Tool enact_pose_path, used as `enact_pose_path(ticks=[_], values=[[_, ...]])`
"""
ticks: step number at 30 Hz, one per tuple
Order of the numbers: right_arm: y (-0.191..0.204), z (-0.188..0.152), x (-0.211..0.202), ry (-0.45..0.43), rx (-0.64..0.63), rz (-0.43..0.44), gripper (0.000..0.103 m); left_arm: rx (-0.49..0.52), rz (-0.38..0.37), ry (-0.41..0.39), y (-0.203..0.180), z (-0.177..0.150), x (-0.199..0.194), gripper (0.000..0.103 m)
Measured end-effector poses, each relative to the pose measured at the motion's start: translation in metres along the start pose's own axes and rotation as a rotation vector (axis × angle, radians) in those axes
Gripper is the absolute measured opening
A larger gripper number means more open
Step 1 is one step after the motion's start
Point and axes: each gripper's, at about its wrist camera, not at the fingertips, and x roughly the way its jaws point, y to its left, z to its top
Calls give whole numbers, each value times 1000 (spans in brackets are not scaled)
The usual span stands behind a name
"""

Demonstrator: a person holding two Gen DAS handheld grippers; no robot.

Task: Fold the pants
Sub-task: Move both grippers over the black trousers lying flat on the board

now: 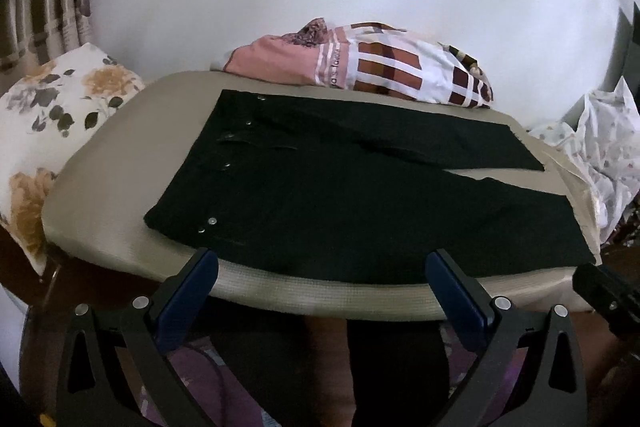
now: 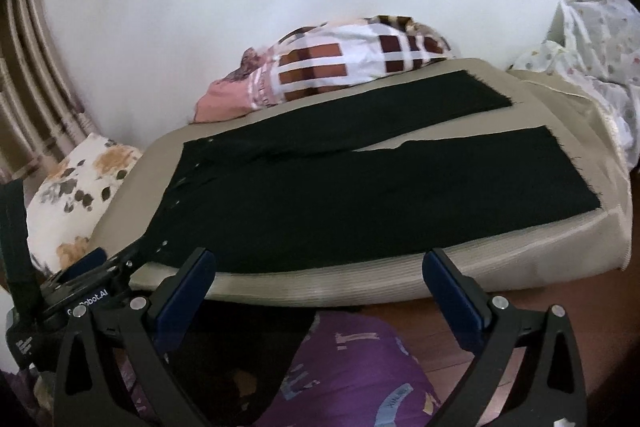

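Observation:
Black pants (image 1: pixel 340 203) lie spread flat on a beige padded board (image 1: pixel 108 163), waistband with silver rivets to the left, two legs running right. In the right wrist view the same pants (image 2: pixel 360 199) cover the board (image 2: pixel 540 227), legs parted near the hems. My left gripper (image 1: pixel 322 259) is open at the board's near edge, just short of the pants, nothing between its blue pads. My right gripper (image 2: pixel 320 259) is open too, at the near edge further right. The left gripper's body (image 2: pixel 88 279) shows at the lower left of the right wrist view, by the waistband corner.
A floral pillow (image 1: pixel 52 131) lies left of the board. A pink and brown checked pillow (image 1: pixel 380 63) sits behind it against a white wall. Crumpled white dotted cloth (image 1: pixel 604 147) lies at the right. Purple printed fabric (image 2: pixel 360 367) is below the grippers.

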Motion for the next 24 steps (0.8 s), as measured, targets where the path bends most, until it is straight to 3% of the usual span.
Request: enact_pose_path(ticks=[3,10,14,17,20,24], values=[[2,2,7,26,4,-43,103,-11,-31,-6,3,3,5,103],[-8,16,27,48,36,-61,103,65,49,14,-3,15,32,103],[-2,27,39,48,8,-35,103,99,56,55,2,31,55,103],[3,40,49,25,-7,-36,103,138,49,80,8,52,74,103],[7,54,61,10,-19,-26,103,157,88,96,24,80,97,103],[12,70,77,4,-6,-7,103,118,93,147,68,125,137,103]])
